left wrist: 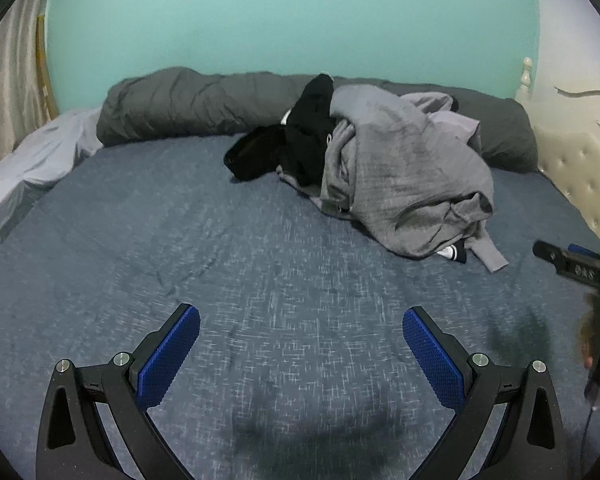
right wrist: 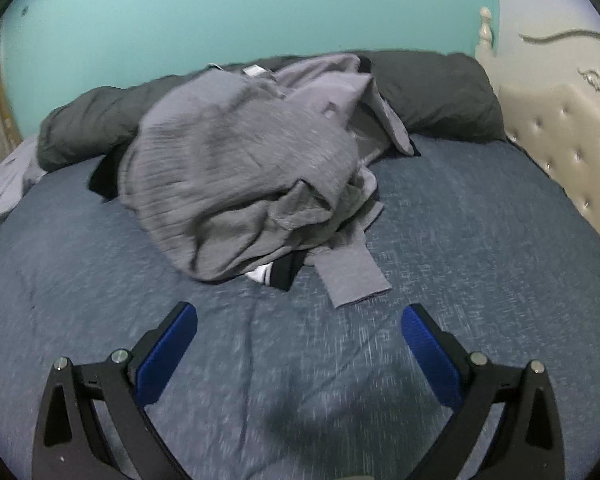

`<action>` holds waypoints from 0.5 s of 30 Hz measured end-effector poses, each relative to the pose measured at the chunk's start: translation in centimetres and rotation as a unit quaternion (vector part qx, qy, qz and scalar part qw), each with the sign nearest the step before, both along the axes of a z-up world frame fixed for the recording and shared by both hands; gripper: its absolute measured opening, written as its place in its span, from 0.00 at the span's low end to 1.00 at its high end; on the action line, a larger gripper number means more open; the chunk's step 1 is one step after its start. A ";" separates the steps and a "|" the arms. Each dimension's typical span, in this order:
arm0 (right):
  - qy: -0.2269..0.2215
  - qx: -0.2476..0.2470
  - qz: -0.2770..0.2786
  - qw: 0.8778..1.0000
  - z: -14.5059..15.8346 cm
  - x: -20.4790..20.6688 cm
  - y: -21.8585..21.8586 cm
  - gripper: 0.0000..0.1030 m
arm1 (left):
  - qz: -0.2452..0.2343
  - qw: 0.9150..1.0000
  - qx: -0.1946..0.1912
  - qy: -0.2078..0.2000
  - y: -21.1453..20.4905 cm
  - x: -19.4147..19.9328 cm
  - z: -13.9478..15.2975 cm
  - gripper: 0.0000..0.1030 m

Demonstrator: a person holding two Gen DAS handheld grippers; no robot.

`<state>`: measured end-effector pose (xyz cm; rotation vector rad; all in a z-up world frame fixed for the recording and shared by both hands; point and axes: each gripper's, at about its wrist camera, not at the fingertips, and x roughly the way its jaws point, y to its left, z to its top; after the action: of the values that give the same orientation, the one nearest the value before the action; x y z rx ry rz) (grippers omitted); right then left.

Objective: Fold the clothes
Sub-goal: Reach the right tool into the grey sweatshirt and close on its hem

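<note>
A crumpled pile of clothes lies on the bed. On top is a grey ribbed garment (left wrist: pixel 404 176) (right wrist: pixel 236 160), with a black garment (left wrist: pixel 300 140) at its left and a grey sleeve (right wrist: pixel 352 276) trailing toward me. A black and white piece (right wrist: pixel 272 272) peeks out under the pile's front edge. My left gripper (left wrist: pixel 300 344) hovers open over bare bedsheet, well short of the pile. My right gripper (right wrist: pixel 300 344) is also open, just in front of the sleeve's cuff, holding nothing. The right gripper's body (left wrist: pixel 576 268) shows at the right edge of the left wrist view.
The bed has a blue-grey sheet (left wrist: pixel 180 240) (right wrist: pixel 480 240). A dark grey rolled duvet (left wrist: pixel 188 104) (right wrist: pixel 440 92) lies along the teal wall. A cream tufted headboard (right wrist: pixel 560 140) stands on the right, and pale bedding (left wrist: pixel 32 160) is bunched at the left.
</note>
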<state>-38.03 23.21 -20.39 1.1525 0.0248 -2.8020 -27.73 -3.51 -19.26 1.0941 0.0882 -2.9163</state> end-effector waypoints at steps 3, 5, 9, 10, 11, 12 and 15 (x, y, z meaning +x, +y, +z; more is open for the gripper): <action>-0.007 -0.002 -0.003 1.000 -1.5 -2.2 0.0 0.98 | 0.000 1.000 0.000 -0.005 -0.2 -1.1 -1.3 1.00; -0.005 -0.010 -0.001 1.000 -2.4 -3.5 -0.1 0.91 | 0.000 1.000 0.003 -0.007 -0.3 -1.8 -2.2 1.00; -0.012 -0.013 0.000 1.000 -4.0 -6.0 -0.5 0.84 | 0.000 1.000 0.003 -0.011 -0.6 -3.0 -3.8 1.00; -0.013 -0.015 0.000 1.000 -4.3 -6.7 -0.6 0.82 | 0.000 1.000 0.003 -0.011 -0.6 -3.3 -4.1 1.00; -0.014 -0.016 0.001 1.000 -4.5 -7.3 -0.8 0.80 | 0.001 1.000 0.004 -0.012 -0.6 -3.5 -4.3 1.00; -0.013 -0.016 0.006 1.000 -4.8 -7.8 -0.9 0.78 | 0.000 1.000 0.006 -0.013 -0.7 -3.8 -4.7 1.00; -0.011 -0.012 0.018 1.000 -5.4 -9.1 -1.5 0.75 | -0.002 1.000 0.010 -0.016 -0.9 -4.5 -5.5 1.00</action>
<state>-47.12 21.67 -25.80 1.1661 0.0101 -2.7500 -32.21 -4.38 -24.73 1.1448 0.1157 -2.9060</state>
